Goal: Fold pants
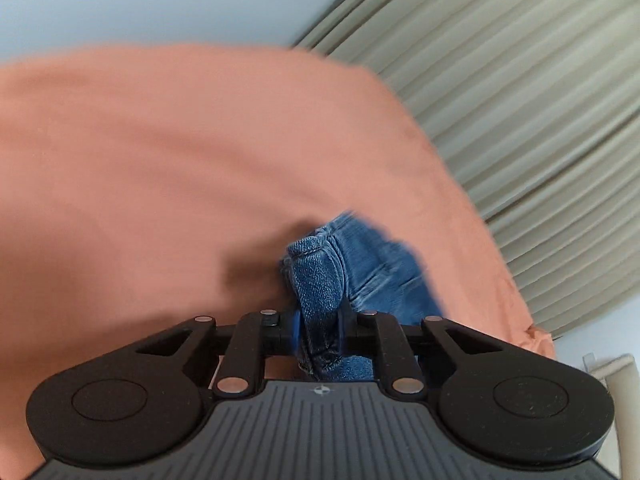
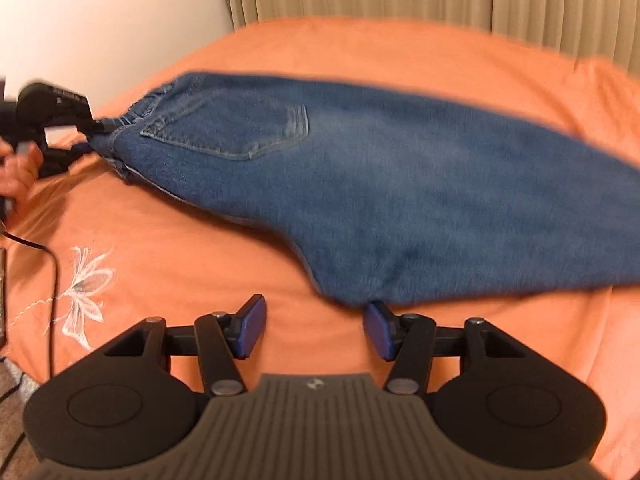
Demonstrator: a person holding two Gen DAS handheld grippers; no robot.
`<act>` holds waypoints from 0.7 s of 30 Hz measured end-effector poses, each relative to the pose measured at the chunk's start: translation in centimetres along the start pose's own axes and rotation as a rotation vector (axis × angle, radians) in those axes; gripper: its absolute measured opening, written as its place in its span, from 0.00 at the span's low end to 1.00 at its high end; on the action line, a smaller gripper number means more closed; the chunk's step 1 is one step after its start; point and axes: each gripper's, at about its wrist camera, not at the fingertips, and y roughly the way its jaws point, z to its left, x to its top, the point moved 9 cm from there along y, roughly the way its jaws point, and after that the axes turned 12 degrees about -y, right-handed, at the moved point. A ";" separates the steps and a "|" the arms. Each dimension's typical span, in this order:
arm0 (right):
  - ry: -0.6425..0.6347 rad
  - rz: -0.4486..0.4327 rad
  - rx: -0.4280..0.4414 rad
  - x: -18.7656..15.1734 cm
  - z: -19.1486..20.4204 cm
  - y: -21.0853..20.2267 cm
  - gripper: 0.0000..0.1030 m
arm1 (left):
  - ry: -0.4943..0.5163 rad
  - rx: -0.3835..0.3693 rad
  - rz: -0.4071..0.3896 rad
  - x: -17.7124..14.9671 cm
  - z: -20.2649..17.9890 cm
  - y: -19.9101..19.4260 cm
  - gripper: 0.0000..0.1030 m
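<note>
Blue jeans (image 2: 360, 184) lie across the centre of an orange bedspread (image 2: 192, 264), pocket side up. Left gripper (image 1: 320, 332): jaws clamped on the waistband, at the frame's left edge in the right wrist view. Right gripper (image 2: 316, 330): jaws apart, empty, apparently just short of the blurred denim edge.

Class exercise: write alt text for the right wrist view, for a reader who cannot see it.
Blue jeans lie across an orange bedspread, back pocket up. The left gripper pinches their waistband at far left; the right gripper stands open, empty, just below the denim's near edge.
</note>
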 end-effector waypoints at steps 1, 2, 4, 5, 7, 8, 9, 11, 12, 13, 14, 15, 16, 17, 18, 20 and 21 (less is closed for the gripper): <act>-0.022 -0.018 -0.022 0.3 -0.2 -0.3 0.50 | 0.034 -0.007 -0.013 0.2 -1.1 -0.4 0.17; -0.044 -0.034 -0.042 0.6 -0.4 -0.5 0.50 | 0.072 -0.002 -0.022 0.3 -2.1 -0.6 0.17; -0.067 -0.052 -0.063 0.9 -0.9 -0.6 0.50 | 0.163 0.032 -0.043 0.2 -3.7 -0.4 0.16; -0.075 -0.047 -0.063 0.9 -1.1 -0.5 0.51 | 0.193 0.047 -0.050 0.1 -4.0 -0.3 0.16; -0.090 -0.022 -0.063 0.5 -1.2 0.1 0.51 | 0.211 0.073 -0.049 0.2 -4.0 0.3 0.16; -0.097 -0.011 -0.060 0.1 -1.1 0.6 0.51 | 0.206 0.083 -0.044 0.2 -3.9 0.7 0.16; -0.107 0.004 -0.055 -0.3 -1.0 1.1 0.51 | 0.205 0.092 -0.042 0.4 -3.4 0.3 0.16; -0.135 -0.005 -0.075 -0.6 -0.6 1.3 0.50 | 0.203 0.110 -0.038 0.4 -3.1 0.4 0.16; -0.148 -0.021 -0.079 -0.3 -0.4 0.9 0.47 | 0.207 0.117 -0.040 0.4 -3.0 0.3 0.16; -0.155 -0.038 -0.081 0.2 -0.2 0.8 0.38 | 0.210 0.121 -0.043 0.4 -3.0 0.1 0.16; -0.159 -0.056 -0.084 0.7 0.0 0.5 0.27 | 0.216 0.124 -0.047 0.4 -3.2 -0.3 0.16; -0.163 -0.074 -0.083 1.3 0.2 -0.1 0.19 | 0.230 0.130 -0.055 0.5 -3.3 -1.0 0.16; -0.164 -0.078 -0.078 1.8 0.2 -0.8 0.09 | 0.248 0.142 -0.067 0.6 -3.4 -1.8 0.16; -0.149 -0.090 -0.050 2.4 0.2 -1.5 0.07 | 0.268 0.160 -0.083 0.9 -3.7 -2.5 0.16; -0.127 -0.108 -0.011 3.0 0.3 -2.4 0.07 | 0.292 0.181 -0.099 1.2 -4.1 -3.0 0.16; -0.108 -0.129 0.049 3.3 0.6 -4.4 0.07 | 0.340 0.231 -0.113 1.9 -4.1 -4.4 0.16; -0.103 -0.128 0.073 3.2 1.0 -5.0 0.07 | 0.358 0.263 -0.107 2.1 -3.6 -4.7 0.16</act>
